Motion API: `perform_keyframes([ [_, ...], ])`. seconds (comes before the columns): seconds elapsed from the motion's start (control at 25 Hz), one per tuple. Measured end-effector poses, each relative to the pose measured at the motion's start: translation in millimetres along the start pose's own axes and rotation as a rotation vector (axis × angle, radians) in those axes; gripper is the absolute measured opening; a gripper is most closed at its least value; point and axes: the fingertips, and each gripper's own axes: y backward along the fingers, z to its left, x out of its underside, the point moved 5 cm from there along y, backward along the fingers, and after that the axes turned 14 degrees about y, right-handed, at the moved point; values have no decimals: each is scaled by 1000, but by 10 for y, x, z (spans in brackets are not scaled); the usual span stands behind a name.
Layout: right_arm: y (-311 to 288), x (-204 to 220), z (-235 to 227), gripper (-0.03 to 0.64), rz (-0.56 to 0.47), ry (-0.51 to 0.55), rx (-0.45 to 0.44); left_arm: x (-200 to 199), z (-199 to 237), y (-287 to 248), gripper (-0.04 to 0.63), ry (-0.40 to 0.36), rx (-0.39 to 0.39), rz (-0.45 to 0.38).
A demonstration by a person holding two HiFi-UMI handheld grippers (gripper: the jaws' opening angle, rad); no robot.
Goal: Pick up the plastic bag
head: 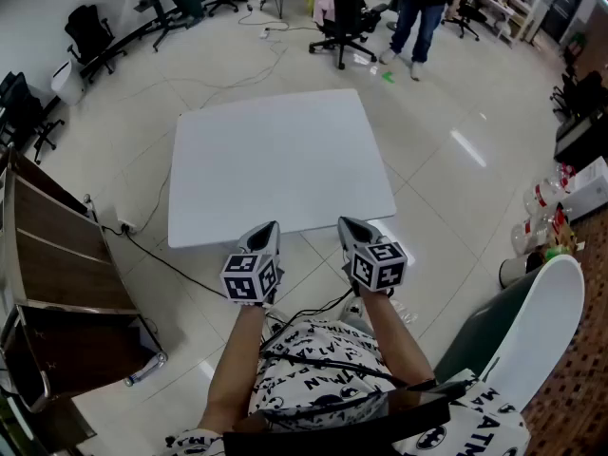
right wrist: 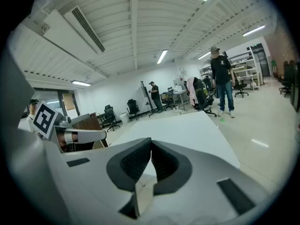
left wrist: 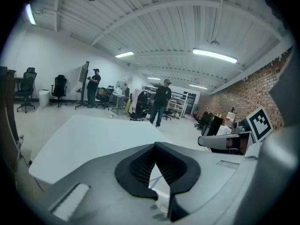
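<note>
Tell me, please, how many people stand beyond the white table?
2. One person in jeans stands past the table's far edge; the other stands farther left, by a board. More may be hidden.

Plastic bag: I can't make it out in head view or in either gripper view. White square tabletop [head: 275, 160] ahead of me reads as plain flat white, no shape I can call bag. Left hand-held gripper [left wrist: 155, 145]: jaws together, nothing between pads. Right hand-held gripper [right wrist: 151, 139]: same, jaws together, nothing held. Both side by side, tips at near edge of tabletop.
</note>
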Motion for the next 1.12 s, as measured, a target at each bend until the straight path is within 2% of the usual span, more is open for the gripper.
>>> perform_keyframes([
  [0.32, 93, 151, -431, 14, -6, -41, 56, 103, -297, -416, 5, -23, 52, 45],
  [0.68, 421, 744, -927, 29, 85, -157, 153, 578, -935, -952, 5, -65, 165, 203],
  [0.72, 455, 850, -999, 37, 100, -168, 165, 657, -1003, -1028, 5, -70, 176, 224],
  [0.76, 484, 973, -1082, 87, 118, -182, 174, 746, -1066, -1115, 5, -75, 186, 247],
  [0.92, 661, 1634, -1448, 109, 223, -258, 213, 1269, -1300, -1468, 5, -82, 215, 356],
  [0.96, 713, 1830, -1541, 177, 254, -280, 224, 1424, -1362, -1558, 5, -83, 223, 386],
  [1.0, 754, 2029, -1635, 201, 282, -301, 234, 1578, -1420, -1654, 5, -84, 229, 415],
  [1.12, 829, 2620, -1845, 219, 362, -347, 262, 2051, -1543, -1914, 6, -85, 230, 516],
])
